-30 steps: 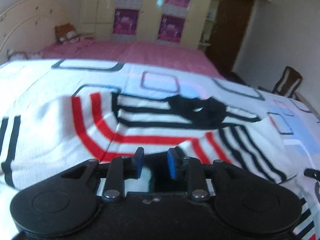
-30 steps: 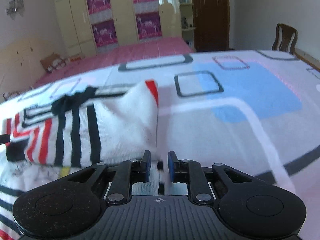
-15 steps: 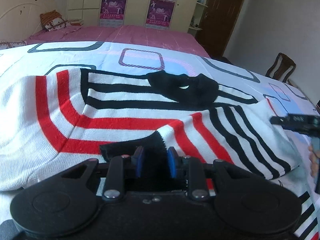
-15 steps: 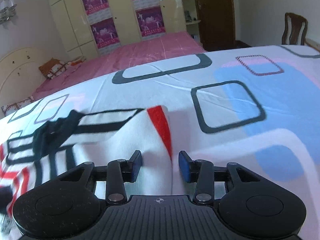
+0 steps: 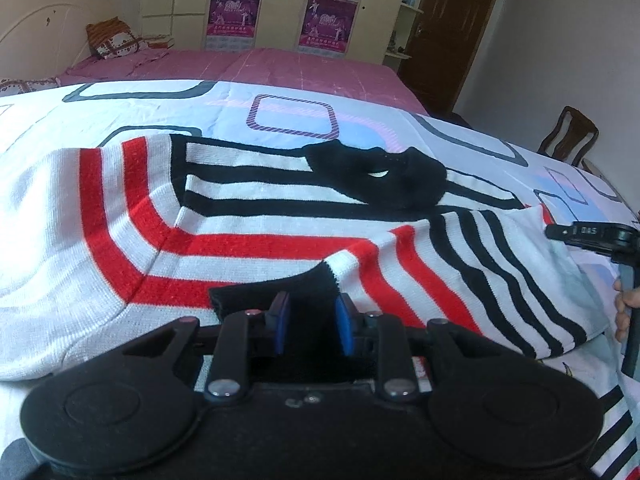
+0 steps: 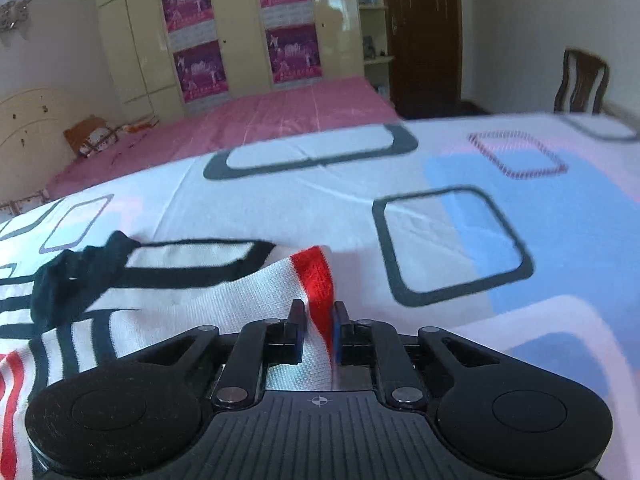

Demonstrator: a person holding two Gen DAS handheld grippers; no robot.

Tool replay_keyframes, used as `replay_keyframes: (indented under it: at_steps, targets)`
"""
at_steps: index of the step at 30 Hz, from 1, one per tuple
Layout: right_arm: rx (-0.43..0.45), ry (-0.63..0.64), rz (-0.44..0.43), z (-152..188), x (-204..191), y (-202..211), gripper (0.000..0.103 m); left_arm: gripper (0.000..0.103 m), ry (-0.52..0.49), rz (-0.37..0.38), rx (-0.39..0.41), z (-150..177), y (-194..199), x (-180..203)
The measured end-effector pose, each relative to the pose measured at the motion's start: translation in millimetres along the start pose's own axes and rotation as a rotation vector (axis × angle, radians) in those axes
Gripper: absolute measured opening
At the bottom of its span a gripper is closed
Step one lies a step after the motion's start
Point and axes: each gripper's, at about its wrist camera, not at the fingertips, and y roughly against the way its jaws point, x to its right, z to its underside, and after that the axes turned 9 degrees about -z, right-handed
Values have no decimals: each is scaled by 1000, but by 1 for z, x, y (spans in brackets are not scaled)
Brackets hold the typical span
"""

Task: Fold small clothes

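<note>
A small white knit sweater (image 5: 248, 216) with red and black stripes and a black collar (image 5: 380, 178) lies on the bed sheet (image 5: 132, 112). My left gripper (image 5: 309, 322) sits at the black cuff (image 5: 276, 290) of a folded-over sleeve; its jaws stand apart around the cuff. My right gripper (image 6: 317, 326) has its jaws narrowed on the sweater's red-edged corner (image 6: 316, 276) at the garment's right side. The right gripper also shows at the right edge of the left wrist view (image 5: 588, 236).
The sheet (image 6: 460, 240) is white with blue patches and dark square outlines. A pink bed (image 5: 248, 66) and a wardrobe with posters (image 5: 280, 4) lie behind. A wooden chair (image 6: 582, 82) and a dark door (image 6: 420, 32) stand at the right.
My right gripper's jaws were shut, opened wide half a second ago, and have now narrowed on the red-edged corner. My left gripper moved over the sleeve cuff and stays spread.
</note>
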Motion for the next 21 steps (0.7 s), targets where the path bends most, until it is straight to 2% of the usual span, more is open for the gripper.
replay_keyframes:
  at_steps: [7, 11, 14, 17, 19, 21]
  targets:
    - [10, 85, -97, 20, -43, 42, 15, 32, 17, -14, 6, 4, 23, -4]
    - [-90, 131, -116, 45, -65, 31, 15, 37, 25, -37, 6, 11, 41, -15]
    - [-97, 176, -79, 56, -77, 30, 15, 39, 65, -62, -5, 18, 54, -32]
    - [-74, 156, -135, 51, -88, 44, 15, 41, 107, -92, -5, 27, 68, -52]
    - [-67, 186, -152, 54, -103, 49, 15, 43, 134, -114, -8, 32, 75, -66]
    - [-105, 207, -165, 61, -117, 43, 15, 43, 163, -132, -12, 37, 82, -81]
